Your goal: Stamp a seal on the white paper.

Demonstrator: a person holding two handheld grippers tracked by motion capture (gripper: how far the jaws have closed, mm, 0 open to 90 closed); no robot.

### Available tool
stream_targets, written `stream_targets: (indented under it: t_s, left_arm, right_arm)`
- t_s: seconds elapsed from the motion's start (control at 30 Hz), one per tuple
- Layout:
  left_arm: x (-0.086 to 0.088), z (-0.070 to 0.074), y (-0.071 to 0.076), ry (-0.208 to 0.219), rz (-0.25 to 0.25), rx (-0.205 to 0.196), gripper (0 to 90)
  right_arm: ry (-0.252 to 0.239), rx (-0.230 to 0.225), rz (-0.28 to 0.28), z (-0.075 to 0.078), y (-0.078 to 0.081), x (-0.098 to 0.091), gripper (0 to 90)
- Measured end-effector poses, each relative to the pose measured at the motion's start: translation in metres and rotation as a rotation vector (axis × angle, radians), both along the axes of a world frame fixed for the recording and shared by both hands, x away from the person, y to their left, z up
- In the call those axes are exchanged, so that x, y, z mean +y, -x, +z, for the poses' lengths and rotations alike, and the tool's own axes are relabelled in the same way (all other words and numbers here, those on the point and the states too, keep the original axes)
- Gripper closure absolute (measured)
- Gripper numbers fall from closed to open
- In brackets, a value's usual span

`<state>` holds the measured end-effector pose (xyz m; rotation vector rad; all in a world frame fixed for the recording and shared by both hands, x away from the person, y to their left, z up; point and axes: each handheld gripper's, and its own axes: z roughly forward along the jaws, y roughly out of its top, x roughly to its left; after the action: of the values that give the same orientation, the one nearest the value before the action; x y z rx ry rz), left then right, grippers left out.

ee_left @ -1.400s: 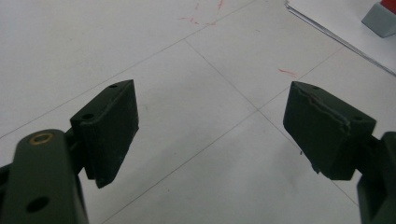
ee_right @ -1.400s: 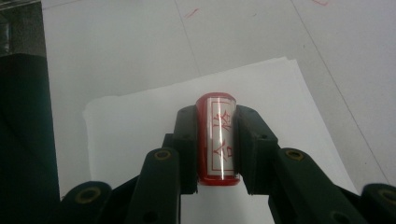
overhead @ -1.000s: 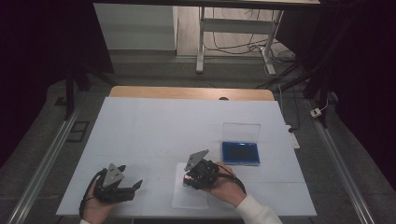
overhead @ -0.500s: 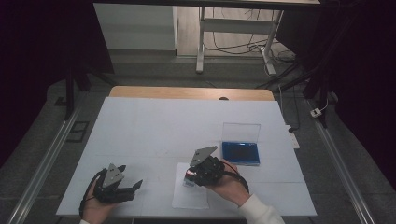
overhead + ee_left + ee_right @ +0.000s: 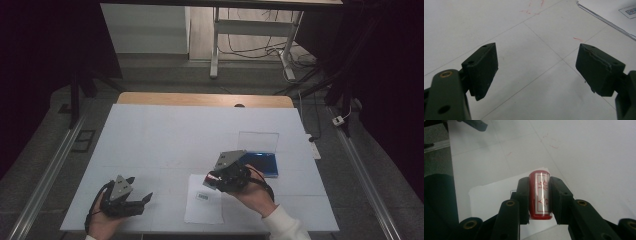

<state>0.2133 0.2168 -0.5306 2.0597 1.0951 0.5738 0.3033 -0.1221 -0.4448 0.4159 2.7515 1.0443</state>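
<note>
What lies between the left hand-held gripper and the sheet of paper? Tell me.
Bare white table top separates the left hand-held gripper from the sheet of paper, seen in the high view.

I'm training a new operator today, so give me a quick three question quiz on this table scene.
1. What does the right claw grip?
2. True or false: the left claw is shut on the sheet of paper.
3. Which lies nearer the blue ink pad: A the left claw, B the right claw?

Key
1. A red stamp with a white label, between its jaws.
2. False: it is open with nothing between its jaws.
3. B
</note>
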Motion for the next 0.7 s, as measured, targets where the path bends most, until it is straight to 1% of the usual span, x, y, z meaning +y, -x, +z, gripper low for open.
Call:
stream_targets:
  t_s: [0.07,0.23,0.43,0.7]
  left_arm:
    - [0.0,0.0,0.0,-0.002,0.0,0.0,18.2]
    - [0.0,0.0,0.0,-0.003,-0.001,0.0,18.2]
    - [0.0,0.0,0.0,-0.002,0.0,-0.001,18.2]
    - [0.0,0.0,0.0,-0.005,-0.001,0.001,18.2]
  right_arm:
    - [-0.01,0.001,-0.01,0.003,-0.002,-0.004,70.0]
    - [-0.029,-0.014,-0.026,0.009,-0.005,-0.012,69.9]
    - [-0.039,-0.024,-0.049,0.014,-0.009,-0.021,70.0]
    - [-0.05,-0.033,-0.095,0.02,-0.016,-0.034,69.9]
